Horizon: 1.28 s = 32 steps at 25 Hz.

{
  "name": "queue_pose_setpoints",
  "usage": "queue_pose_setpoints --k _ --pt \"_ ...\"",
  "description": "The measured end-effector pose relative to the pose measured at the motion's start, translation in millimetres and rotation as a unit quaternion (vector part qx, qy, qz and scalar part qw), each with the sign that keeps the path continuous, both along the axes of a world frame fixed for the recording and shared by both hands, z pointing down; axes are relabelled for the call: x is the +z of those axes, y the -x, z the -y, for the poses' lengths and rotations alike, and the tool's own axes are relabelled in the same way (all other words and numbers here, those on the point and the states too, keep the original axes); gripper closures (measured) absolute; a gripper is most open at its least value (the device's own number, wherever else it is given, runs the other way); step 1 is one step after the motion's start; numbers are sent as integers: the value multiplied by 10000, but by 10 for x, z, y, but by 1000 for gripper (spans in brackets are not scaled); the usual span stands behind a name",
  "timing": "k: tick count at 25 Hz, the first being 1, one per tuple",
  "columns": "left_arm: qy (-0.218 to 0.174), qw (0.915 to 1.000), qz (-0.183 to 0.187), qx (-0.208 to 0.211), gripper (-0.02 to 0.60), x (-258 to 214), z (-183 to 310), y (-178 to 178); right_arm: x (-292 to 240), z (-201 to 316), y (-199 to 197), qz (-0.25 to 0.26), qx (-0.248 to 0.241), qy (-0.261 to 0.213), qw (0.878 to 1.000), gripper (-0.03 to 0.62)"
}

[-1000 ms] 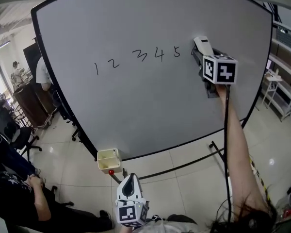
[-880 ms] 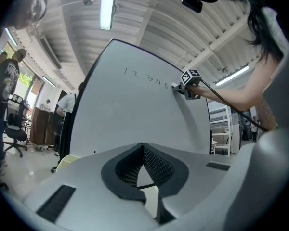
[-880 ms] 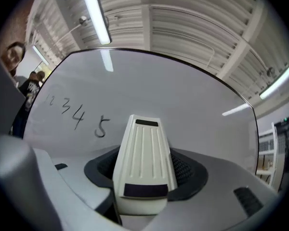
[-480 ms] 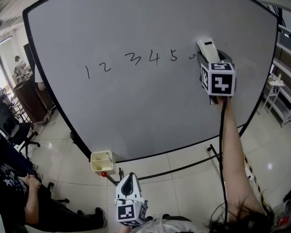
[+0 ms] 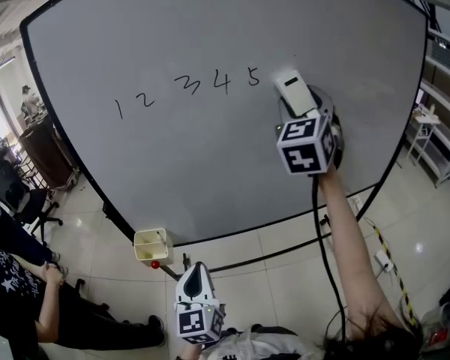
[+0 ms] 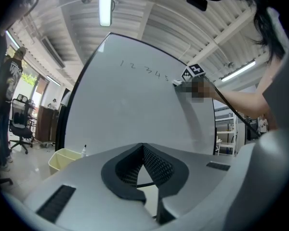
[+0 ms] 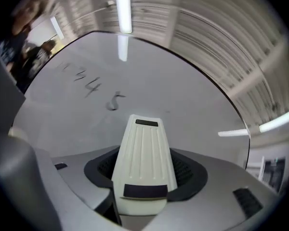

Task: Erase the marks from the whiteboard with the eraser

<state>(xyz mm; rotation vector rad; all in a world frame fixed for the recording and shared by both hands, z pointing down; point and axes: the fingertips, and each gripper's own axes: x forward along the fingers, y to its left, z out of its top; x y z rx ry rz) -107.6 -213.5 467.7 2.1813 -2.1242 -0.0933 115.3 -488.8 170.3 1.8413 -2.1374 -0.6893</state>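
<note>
The right hand-held gripper (image 5: 307, 111) is raised to the whiteboard (image 5: 210, 163) and pinches the near end of the white eraser (image 5: 293, 91) between its jaws, so that the eraser juts forward beyond them toward the board. The eraser's far end sits at the board surface just to the right of the "5", the last of the handwritten digits 1 2 3 4 5 (image 5: 186, 88), all of which are legible. The left hand-held gripper (image 5: 197, 280) hangs low, well apart from the board, its jaw tips pressed together with nothing between them.
</note>
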Motion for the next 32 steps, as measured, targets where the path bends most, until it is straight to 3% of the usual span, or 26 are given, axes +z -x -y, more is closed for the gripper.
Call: queue_pose_setpoints --k 2,3,7,10,12,15,16,19,20,21,24,25,28,29,30,32 --pt "-11 10000 -18 -28 595 3 25 0 169 -33 200 -813 30 -137 9966 312" --pt "-28 10000 -13 -17 595 -7 29 -12 164 -12 202 -805 -11 -128 9967 312" --pt "-5 10000 -26 -2 595 4 -14 -36 -381 94 -138 485 -50 1 9988 312" --pt "36 10000 -52 -14 595 32 -20 -16 -645 37 -153 709 43 61 9975 312" --pt "49 10000 -53 28 595 17 -20 -18 -516 -67 164 225 -120 42 9997 312" --pt "46 9999 -81 44 595 17 -45 -28 -253 -178 581 -1126 -51 -263 9933 312" --pt "37 10000 -78 50 595 12 -53 -34 -273 -165 563 -1195 32 -310 9923 312" --pt "39 10000 -34 6 595 1 -108 19 -460 -59 323 61 -67 -32 10000 312" --pt "63 10000 -31 -20 595 13 -127 51 -463 -66 335 235 -101 16 9997 313" --pt "97 9999 -42 -40 595 33 -140 79 -419 -113 431 -2 -77 -34 10000 312" --pt "155 9998 -93 -53 595 82 -159 112 -206 -274 861 -1532 16 -359 9875 312" --pt "145 9998 -86 -48 595 82 -169 110 -198 -267 891 -1584 -25 -349 9867 313" --pt "154 9999 -39 -58 595 96 -213 137 -347 -187 706 -451 -225 -4 9987 312" --pt "184 9998 -54 -70 595 117 -220 157 -367 -198 699 -321 -214 39 9992 313" --pt "215 9997 -84 -87 595 140 -223 178 -337 -233 758 -524 -164 11 9985 312" --pt "232 9995 -144 -133 595 167 -228 213 -189 -304 932 -1413 -47 -131 9899 312"
